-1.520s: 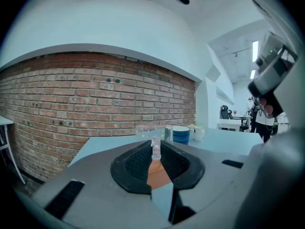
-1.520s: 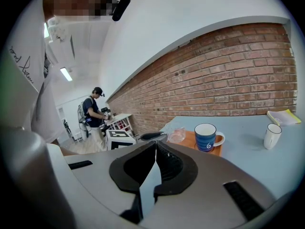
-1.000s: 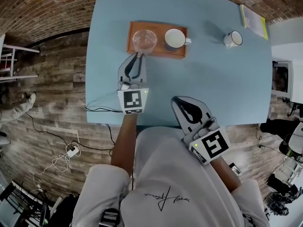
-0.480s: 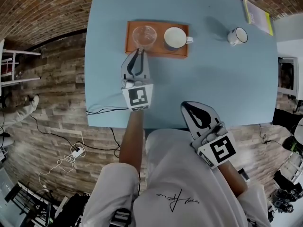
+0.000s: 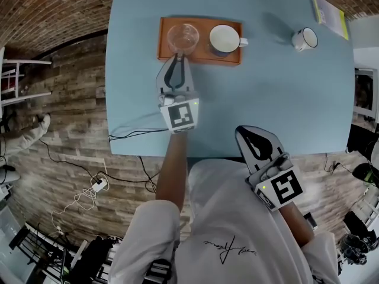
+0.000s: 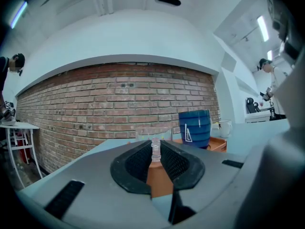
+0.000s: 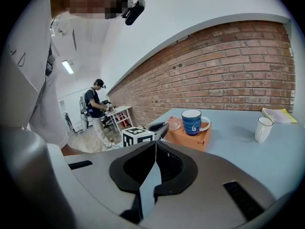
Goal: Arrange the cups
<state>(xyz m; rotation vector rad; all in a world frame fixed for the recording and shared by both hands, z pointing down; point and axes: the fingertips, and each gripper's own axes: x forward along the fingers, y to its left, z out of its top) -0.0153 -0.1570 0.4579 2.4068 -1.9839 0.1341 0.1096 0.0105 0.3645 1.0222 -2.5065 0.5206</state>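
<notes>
Pinching the glass cup (image 5: pixel 183 35) by its thin rim, the left gripper (image 5: pixel 177 58) is risking a slip; the right gripper (image 5: pixel 251 132) is idling, clamped empty.

Illumination: bright and even, from ceiling strip lights (image 6: pixel 263 27) at 2 o'clock. Gripper views: heavy fisheye bending, dark vignette around the rim. Head view: sharp; white mug (image 5: pixel 305 38) casts a soft shadow toward 10 o'clock across the table (image 5: pixel 284 99).

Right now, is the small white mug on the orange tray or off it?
Off it. The white mug stands upright on the blue table, clearly apart from the orange tray.
</notes>
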